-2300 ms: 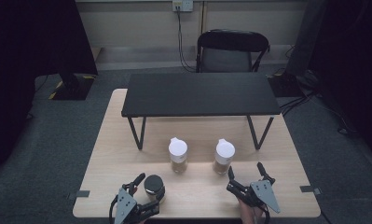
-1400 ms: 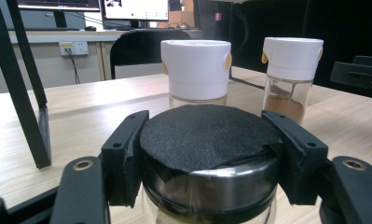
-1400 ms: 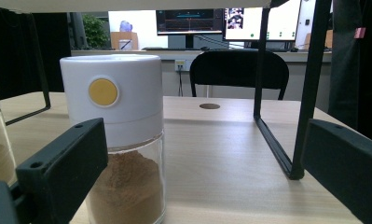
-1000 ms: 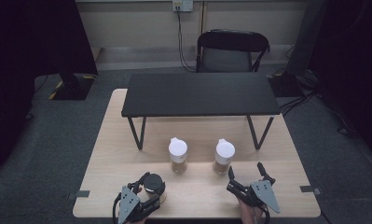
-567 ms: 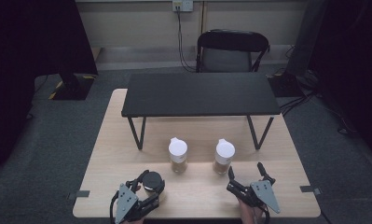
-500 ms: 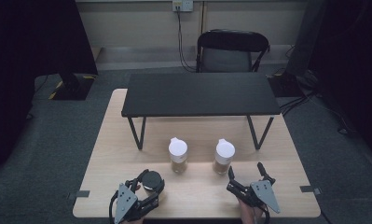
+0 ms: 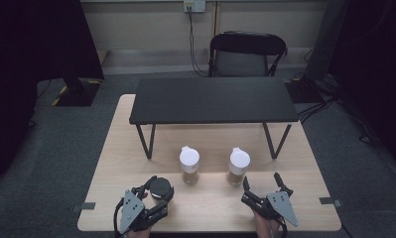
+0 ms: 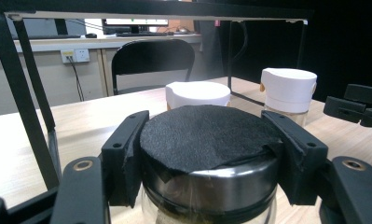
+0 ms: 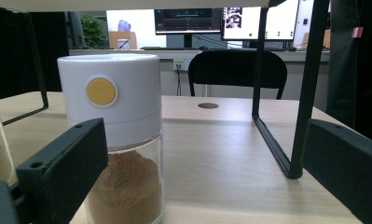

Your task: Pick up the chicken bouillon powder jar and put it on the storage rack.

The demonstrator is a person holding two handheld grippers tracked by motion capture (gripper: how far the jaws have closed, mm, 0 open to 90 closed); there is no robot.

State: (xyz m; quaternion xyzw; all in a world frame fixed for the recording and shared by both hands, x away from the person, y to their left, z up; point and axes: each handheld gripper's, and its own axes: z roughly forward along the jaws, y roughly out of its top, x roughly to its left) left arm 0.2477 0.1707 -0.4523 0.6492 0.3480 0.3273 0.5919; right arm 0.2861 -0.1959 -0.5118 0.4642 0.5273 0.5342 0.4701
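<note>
1. the black padded fingers [image 8: 127, 158] of the left gripper [image 7: 153, 196] press on both sides of a black-lidded round glass jar [image 8: 211, 158], clamping it just under its lid; one pad sits at the jar's left flank, the other at its right.
2. in the high view that jar [image 7: 161, 188] sits near the front left part of the light wooden table [image 7: 111, 163], inside the left gripper's jaws.
3. the right gripper [image 7: 267, 191] stands wide open, nothing between its jaws, at the front right of the table.
4. in the right gripper view a clear glass spice jar with a white cap and a yellow round button [image 9: 116, 135], filled with brown powder, stands just ahead of the left jaw, not touched by it.
5. two such white-capped jars stand side by side in the high view, one [image 7: 189, 164] nearer the left gripper, the other [image 7: 238, 165] nearer the right gripper.
6. behind them a low black metal shelf on thin legs [image 7: 213, 99] spans the table; a black chair [image 7: 247, 52] stands beyond it.
</note>
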